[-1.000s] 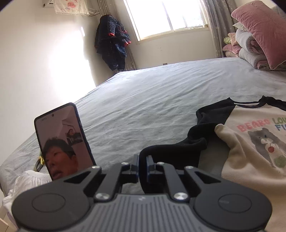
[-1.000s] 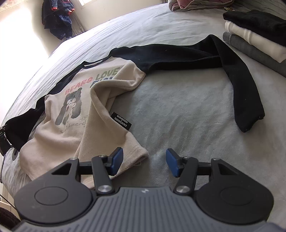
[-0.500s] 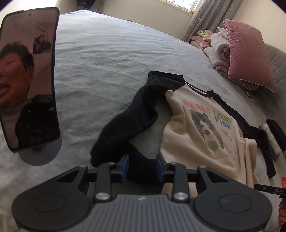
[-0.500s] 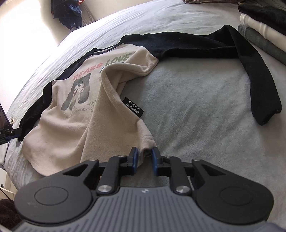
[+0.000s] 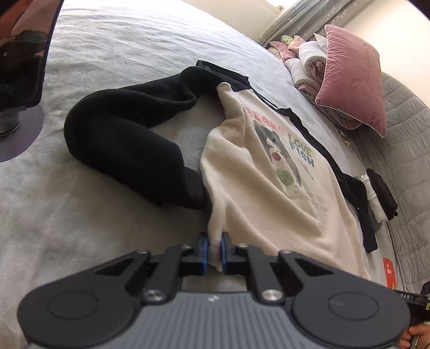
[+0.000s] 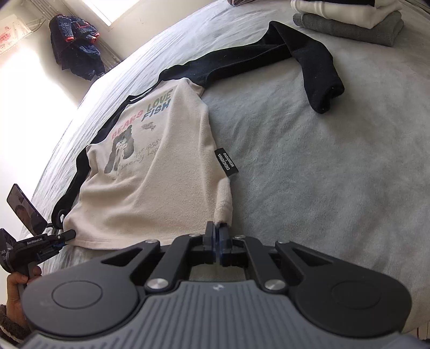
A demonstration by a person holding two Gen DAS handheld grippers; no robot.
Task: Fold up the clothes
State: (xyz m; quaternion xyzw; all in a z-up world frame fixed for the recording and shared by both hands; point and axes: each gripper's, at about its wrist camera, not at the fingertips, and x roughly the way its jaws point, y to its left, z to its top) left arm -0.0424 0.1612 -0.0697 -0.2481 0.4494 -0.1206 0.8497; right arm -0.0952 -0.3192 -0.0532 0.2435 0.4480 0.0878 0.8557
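A cream sweatshirt (image 5: 258, 188) with black sleeves and a bear print lies front up on the grey bed (image 5: 134, 53). It also shows in the right wrist view (image 6: 150, 182). My left gripper (image 5: 214, 253) is shut on the cream hem at the shirt's left bottom corner. My right gripper (image 6: 217, 241) is shut on the hem at the right bottom corner. The left black sleeve (image 5: 129, 134) lies bent beside the body. The right black sleeve (image 6: 282, 59) stretches away and bends down at the cuff. The body is spread fairly flat between the two grippers.
A phone on a stand (image 5: 18, 53) stands on the bed left of the shirt. A stack of folded clothes (image 6: 349, 21) lies at the far right. Pink pillows and bedding (image 5: 349, 80) pile at the headboard. A dark jacket (image 6: 75, 48) hangs by the window.
My left gripper left the black sleeve and closed on the cream hem corner. My right gripper, shut on the other hem corner, pulled the folded-over body flat and straight.
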